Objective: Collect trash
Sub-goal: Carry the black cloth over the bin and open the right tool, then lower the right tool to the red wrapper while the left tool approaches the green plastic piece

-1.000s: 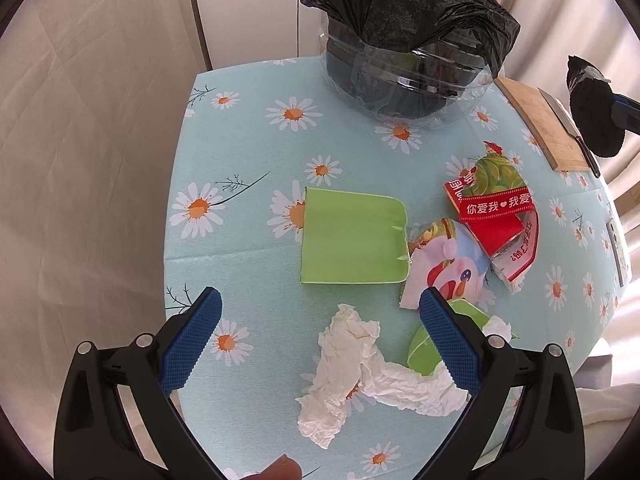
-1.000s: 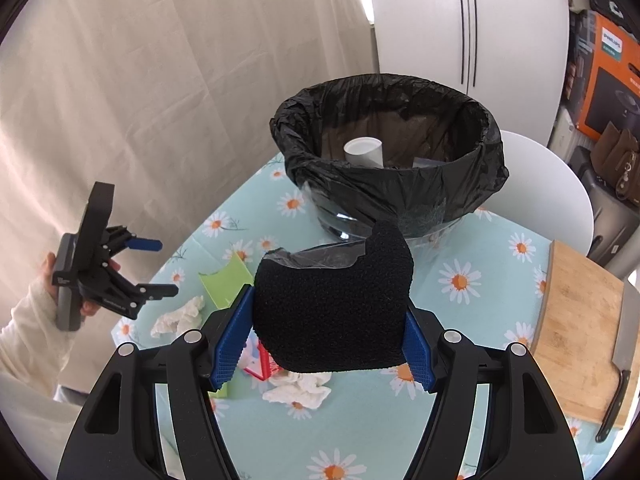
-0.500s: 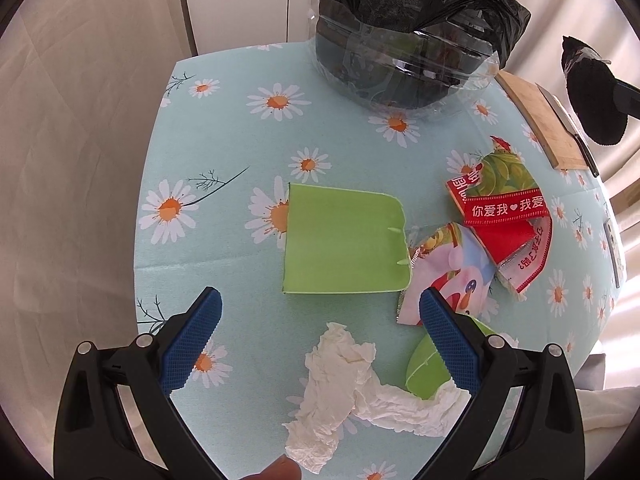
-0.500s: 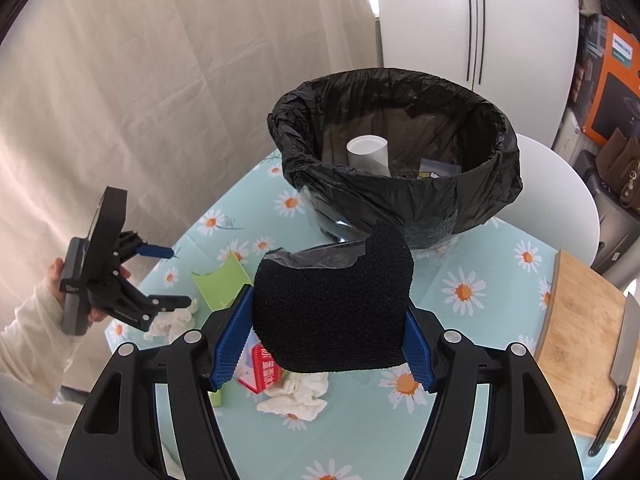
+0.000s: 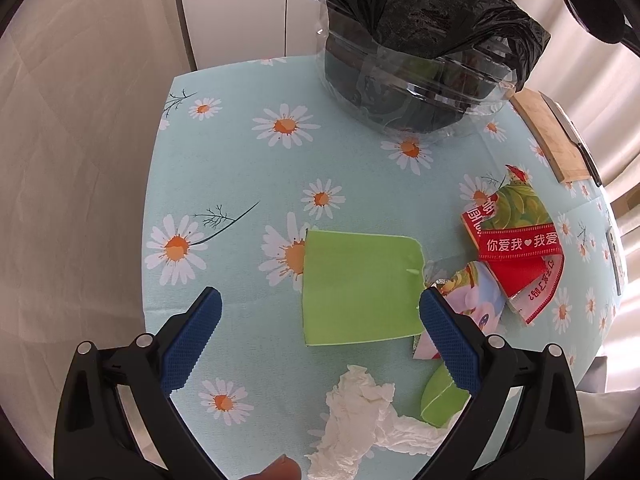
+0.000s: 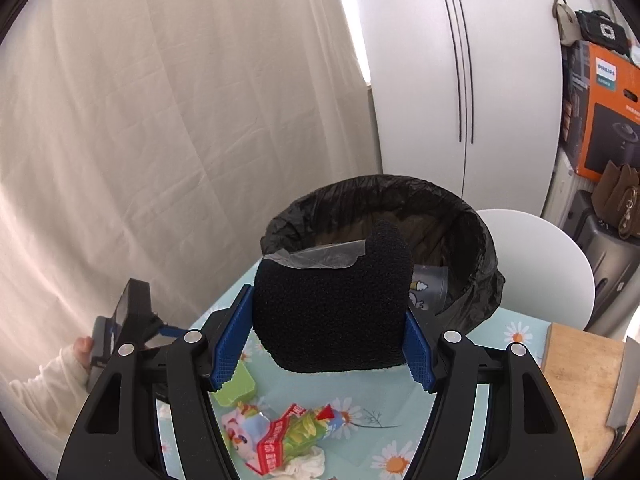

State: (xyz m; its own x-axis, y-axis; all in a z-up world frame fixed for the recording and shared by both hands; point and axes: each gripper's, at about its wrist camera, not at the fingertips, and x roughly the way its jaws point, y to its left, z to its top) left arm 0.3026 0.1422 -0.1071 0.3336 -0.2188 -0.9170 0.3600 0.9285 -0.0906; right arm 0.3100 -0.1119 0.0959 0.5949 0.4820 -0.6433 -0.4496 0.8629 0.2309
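Observation:
My right gripper (image 6: 326, 344) is shut on a black foam pad (image 6: 332, 300) with a strip of clear film on its top edge, held high just in front of the black-bagged trash bin (image 6: 380, 216). My left gripper (image 5: 320, 336) is open and empty, hovering low over a flat green card (image 5: 360, 284) on the daisy tablecloth (image 5: 240, 168). Around the card lie a crumpled white tissue (image 5: 360, 412), a cartoon wrapper (image 5: 472, 300), a red and green wrapper (image 5: 516, 252) and a green scrap (image 5: 440, 400). The bin (image 5: 420, 40) stands at the table's far end.
A wooden cutting board (image 6: 580, 368) with a knife (image 6: 624, 392) lies on the table's right side. A white chair (image 6: 540, 256) stands behind the bin, with an orange box (image 6: 608, 108) farther back. A curtain hangs to the left. A sleeved hand (image 6: 48, 376) holds the left gripper.
My right gripper has risen and come closer to the bin with the black pad still in it. My left gripper has slid forward from the tissue toward the green card.

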